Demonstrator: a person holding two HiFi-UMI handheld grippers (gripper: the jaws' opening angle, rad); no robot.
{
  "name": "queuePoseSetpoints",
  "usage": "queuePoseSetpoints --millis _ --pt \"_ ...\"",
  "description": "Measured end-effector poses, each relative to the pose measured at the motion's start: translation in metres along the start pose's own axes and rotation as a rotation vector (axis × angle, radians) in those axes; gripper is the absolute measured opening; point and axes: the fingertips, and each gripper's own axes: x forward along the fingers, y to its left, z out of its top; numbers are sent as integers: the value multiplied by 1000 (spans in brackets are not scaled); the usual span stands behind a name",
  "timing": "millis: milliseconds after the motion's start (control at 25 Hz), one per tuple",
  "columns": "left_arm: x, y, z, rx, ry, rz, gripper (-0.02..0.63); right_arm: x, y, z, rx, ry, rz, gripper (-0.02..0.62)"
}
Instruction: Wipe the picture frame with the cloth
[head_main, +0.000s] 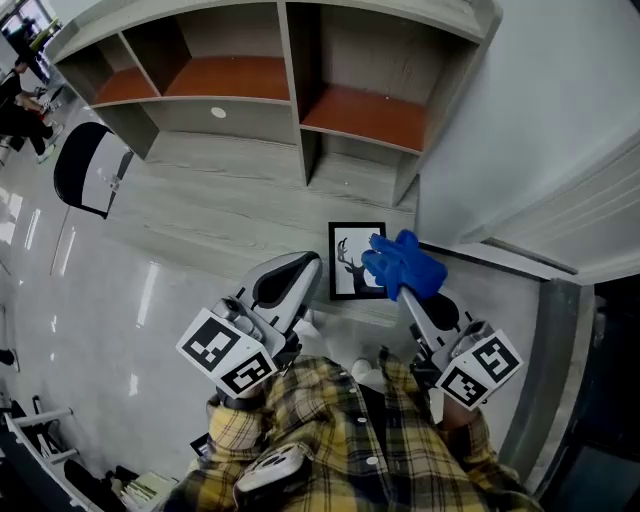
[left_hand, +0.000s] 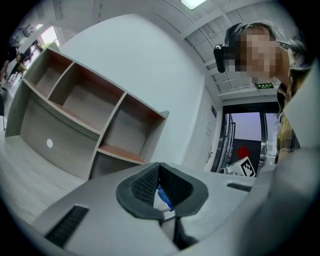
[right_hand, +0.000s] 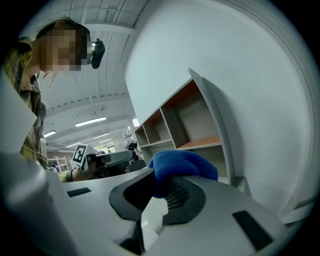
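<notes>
Picture frame (head_main: 350, 262): black border, deer print, lying flat on the grey surface (head_main: 220, 210) at my 12 o'clock, in front of the shelf unit (head_main: 300, 100).
Long axis: runs 12 to 6 o'clock as I look down.
Cloth (head_main: 403, 262): blue, bunched, covering the frame's right edge from above. I cannot tell whether it touches the glass.
Right gripper (head_main: 405, 290): clenched on the cloth, with the wad bulging out past the tips. The frame lies at about 10 o'clock from it.
Left gripper (head_main: 300, 272): jaws pressed together, nothing gripped. Its tip is just beside the frame's left edge, with the frame at about 2 o'clock.
Nearer hand: the right, I judge, since its cloth already overlaps the frame. The wipe should run from there toward 9 o'clock.
Head view only: shows the frame, and both grippers flanking it.
Right gripper view only: shows the pads biting the cloth, but no frame, just shelves and wall.
Left gripper view only: shows the closed pads, with a blue sliver in the slit, probably the cloth beyond.
</notes>
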Motion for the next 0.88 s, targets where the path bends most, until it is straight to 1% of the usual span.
queuePoseSetpoints --millis 120,200,360,480,680,800,880 --pt "13 37 10 -7 45 -43 6 35 -13 9 17 -13 -61 46" --pt "20 57 11 -12 87 -76 6 54 -21 10 29 -16 -108 46" --pt "37 89 -2 -13 196 -145 6 77 -31 8 41 -19 -210 46" --pt "51 106 -14 -9 261 -173 6 89 -37 5 56 -10 -254 46" --pt "78 125 -44 -3 353 -175 6 95 -54 -7 98 20 -295 46" --pt "91 135 -64 5 406 -157 6 98 -63 -18 118 49 -296 46" --pt "99 144 -77 -11 437 -138 6 100 -69 -24 127 66 -292 46"
